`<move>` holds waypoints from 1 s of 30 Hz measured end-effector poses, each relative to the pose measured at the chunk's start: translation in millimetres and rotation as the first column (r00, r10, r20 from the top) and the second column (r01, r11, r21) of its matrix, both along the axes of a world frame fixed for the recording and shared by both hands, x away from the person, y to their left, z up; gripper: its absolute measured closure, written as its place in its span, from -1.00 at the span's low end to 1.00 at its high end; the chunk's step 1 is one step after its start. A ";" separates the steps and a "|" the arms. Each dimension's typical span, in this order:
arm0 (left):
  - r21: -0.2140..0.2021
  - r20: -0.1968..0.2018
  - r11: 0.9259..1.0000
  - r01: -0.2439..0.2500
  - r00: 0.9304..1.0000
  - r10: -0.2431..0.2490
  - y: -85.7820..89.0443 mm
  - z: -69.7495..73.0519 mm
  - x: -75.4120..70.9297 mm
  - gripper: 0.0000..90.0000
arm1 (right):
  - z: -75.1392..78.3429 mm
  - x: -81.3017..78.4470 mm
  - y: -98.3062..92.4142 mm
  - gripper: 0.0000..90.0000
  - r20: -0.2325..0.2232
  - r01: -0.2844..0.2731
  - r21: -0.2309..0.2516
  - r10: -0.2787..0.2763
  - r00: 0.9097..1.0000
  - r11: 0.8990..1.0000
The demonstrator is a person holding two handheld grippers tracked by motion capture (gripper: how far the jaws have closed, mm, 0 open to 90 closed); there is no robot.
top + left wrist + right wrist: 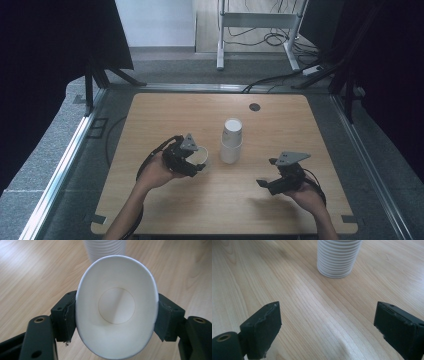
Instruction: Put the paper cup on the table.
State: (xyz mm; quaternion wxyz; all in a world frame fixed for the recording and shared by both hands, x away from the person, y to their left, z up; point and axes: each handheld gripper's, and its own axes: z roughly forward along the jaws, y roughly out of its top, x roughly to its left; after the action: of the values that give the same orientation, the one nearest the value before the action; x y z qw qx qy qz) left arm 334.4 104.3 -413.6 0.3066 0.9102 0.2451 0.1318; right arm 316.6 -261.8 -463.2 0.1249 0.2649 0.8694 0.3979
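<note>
- The left tongs (196, 159) grip a single white paper cup (117, 307), one jaw pressed on each side of its wall, so the round mouth is squeezed into an oval.
- In the left gripper view the cup's mouth faces the camera; its inside is plain white down to the round bottom disc, with nothing in it.
- In the high view that held cup (201, 154) sits at the tip of the left tongs, low over the desk (280, 120); whether it touches the wood I cannot tell.
- Just beyond the held cup, close on the far side of the left tongs, stands a stack of white paper cups (232, 140), upright on the desk with bottoms up and rims down.
- In the left gripper view the ribbed stack (105, 248) rises directly behind the held cup's rim; I cannot tell whether the two touch.
- The right tongs (263, 183) stand wide open with nothing between the jaws, just bare wood grain.
- In the right gripper view the stack (338, 257) lies ahead of the right tongs, slightly right of centre and well apart from both jaws, its layered rims resting on the desk.
- The stack stands between the two tongs, nearer the left ones.
- A small dark round disc (254, 107) lies in the desk top far beyond the stack.
</note>
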 end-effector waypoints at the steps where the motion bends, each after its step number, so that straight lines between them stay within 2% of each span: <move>1: 0.007 -0.003 1.000 -0.007 1.000 0.007 1.2 -0.8 0.9 -0.36 | -0.9 0.1 -0.8 -0.85 -0.001 0.004 0.000 -0.004 1.000 1.000; 3: 0.015 -0.009 1.000 -0.026 1.000 0.026 3.2 -2.8 2.6 -0.36 | -3.5 0.7 -2.3 -0.89 -0.001 0.014 -0.011 -0.015 1.000 1.000; 5: 0.042 -0.016 0.998 -0.047 0.999 0.048 6.0 -6.8 5.7 -0.36 | -9.4 2.1 -4.3 -0.94 -0.004 0.028 -0.035 -0.028 1.000 0.999; 11: 0.079 -0.034 0.994 -0.076 0.996 0.078 9.8 -14.1 10.9 -0.36 | -20.1 5.4 -8.6 -0.97 -0.024 0.052 -0.044 -0.054 0.998 0.998; 17: 0.144 -0.035 0.985 -0.097 0.994 0.103 7.6 -21.0 15.0 -0.36 | -30.3 8.6 -13.5 -0.98 -0.037 0.090 -0.052 -0.092 0.995 0.995; 23: 0.170 -0.045 0.980 -0.100 0.993 0.110 4.4 -25.5 17.7 -0.38 | -36.5 10.7 -16.4 -0.98 -0.048 0.099 -0.065 -0.103 0.994 0.993; 30: 0.164 -0.053 0.979 -0.125 0.989 0.135 1.7 -28.6 21.3 -0.49 | -41.5 11.7 -18.7 -0.98 -0.061 0.105 -0.067 -0.109 0.992 0.992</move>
State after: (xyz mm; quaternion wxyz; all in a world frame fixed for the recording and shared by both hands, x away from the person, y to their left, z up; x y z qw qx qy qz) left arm 355.7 106.0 -442.2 0.2154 0.9176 0.3023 0.1418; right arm 328.3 -280.5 -504.7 0.1263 0.3199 0.8697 0.3541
